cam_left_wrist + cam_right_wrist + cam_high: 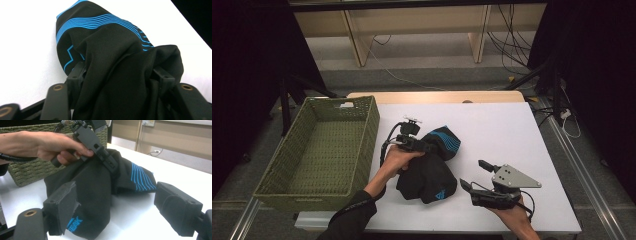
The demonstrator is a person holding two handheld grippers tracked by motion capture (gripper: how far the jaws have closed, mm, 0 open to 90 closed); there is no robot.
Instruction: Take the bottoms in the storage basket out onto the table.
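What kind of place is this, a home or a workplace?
Probably a lab or recording space rather than a home: dark curtains flank the white table, loose cables run over the floor, and a person works with handheld grippers on a black garment beside a green basket.

Black sleeve [354,212]; black grippers with brass screws, grey plate [514,176].

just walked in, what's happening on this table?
A person works two handheld grippers over a white table. The left gripper has its jaws around a fold of a black garment with blue stripes, bunched mid-table. The right gripper is open beside the garment, holding nothing. A green woven basket sits at the left with no garment in it yet.
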